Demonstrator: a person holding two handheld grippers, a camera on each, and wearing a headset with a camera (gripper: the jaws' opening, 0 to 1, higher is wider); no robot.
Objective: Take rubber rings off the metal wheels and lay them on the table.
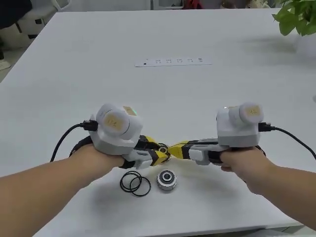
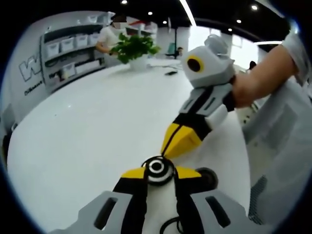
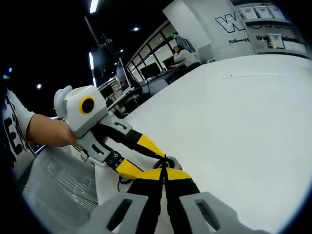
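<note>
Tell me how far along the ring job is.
Done: two rubber rings lie on the table beside a metal wheel. In hand: the left gripper clamps a second wheel, and the right gripper is shut at its rim. Left: pulling that wheel's ring off and laying it down; whether a ring is pinched yet is unclear.

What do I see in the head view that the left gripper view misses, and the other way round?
Head view: the left hand around the left tool, and a power strip far up the white table. Left gripper view: wall shelves with bins, and the face of the metal wheel clamped in that tool. Both: the right tool, the table and a potted plant.
</note>
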